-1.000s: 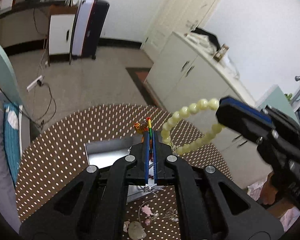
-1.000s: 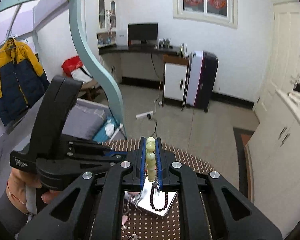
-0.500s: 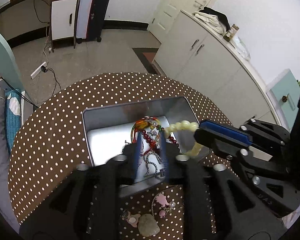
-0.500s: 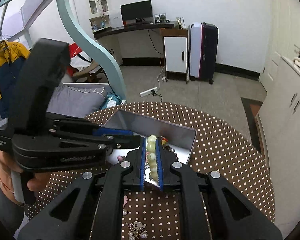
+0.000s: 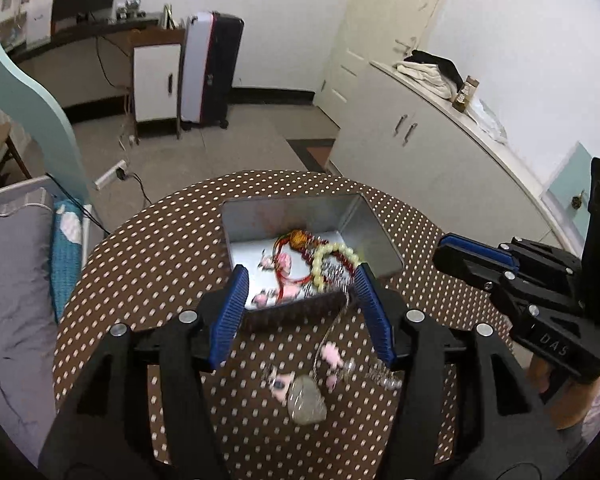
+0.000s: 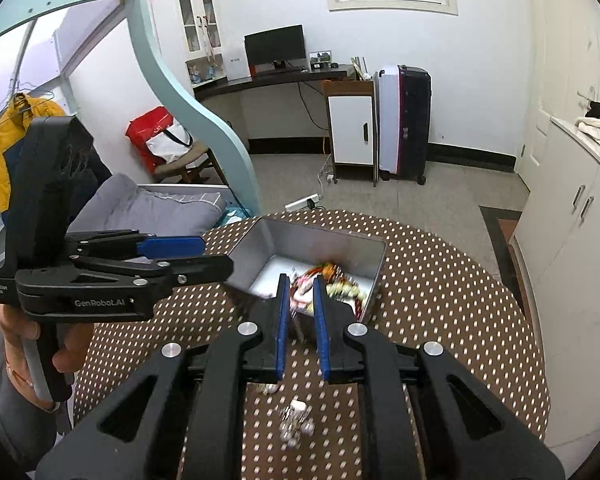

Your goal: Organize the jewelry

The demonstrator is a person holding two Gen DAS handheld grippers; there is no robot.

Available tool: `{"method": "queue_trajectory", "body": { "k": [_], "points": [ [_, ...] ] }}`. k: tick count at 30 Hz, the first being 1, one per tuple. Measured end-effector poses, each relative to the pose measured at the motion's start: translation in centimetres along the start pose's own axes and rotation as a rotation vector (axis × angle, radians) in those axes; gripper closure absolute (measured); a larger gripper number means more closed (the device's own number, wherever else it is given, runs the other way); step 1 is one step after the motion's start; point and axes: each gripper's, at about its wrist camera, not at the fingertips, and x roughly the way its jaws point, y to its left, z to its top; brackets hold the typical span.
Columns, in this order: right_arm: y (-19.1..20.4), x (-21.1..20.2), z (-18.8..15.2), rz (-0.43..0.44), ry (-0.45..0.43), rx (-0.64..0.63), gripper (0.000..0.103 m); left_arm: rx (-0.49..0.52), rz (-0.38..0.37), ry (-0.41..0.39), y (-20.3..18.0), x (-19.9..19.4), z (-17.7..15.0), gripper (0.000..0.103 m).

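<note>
Beads (image 5: 334, 258), seemingly glossy, in rectangular metal tin (image 5: 374, 226).

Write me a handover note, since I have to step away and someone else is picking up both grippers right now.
Left gripper: open wide, empty, above the tin's near edge.
Right gripper: open a little, empty, at the near rim of the metal tin.
In the tin: pale bead bracelet, dark red bead string, red cord piece with an amber bead, small pink pieces.
Left on the dotted table in front of the tin: pink-charm chain, grey stone pendant, small silver cluster.
To do: move these into the tin.
</note>
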Motion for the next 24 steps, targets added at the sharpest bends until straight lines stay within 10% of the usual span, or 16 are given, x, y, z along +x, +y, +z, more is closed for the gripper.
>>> {"method": "queue_trajectory", "body": {
  "k": [24],
  "points": [
    [1.1,2.0,-7.8,-0.005,0.086,0.079,0.076,-0.001,0.071,0.126,-2.2,3.6,-9.7,0.049]
  ]
}}
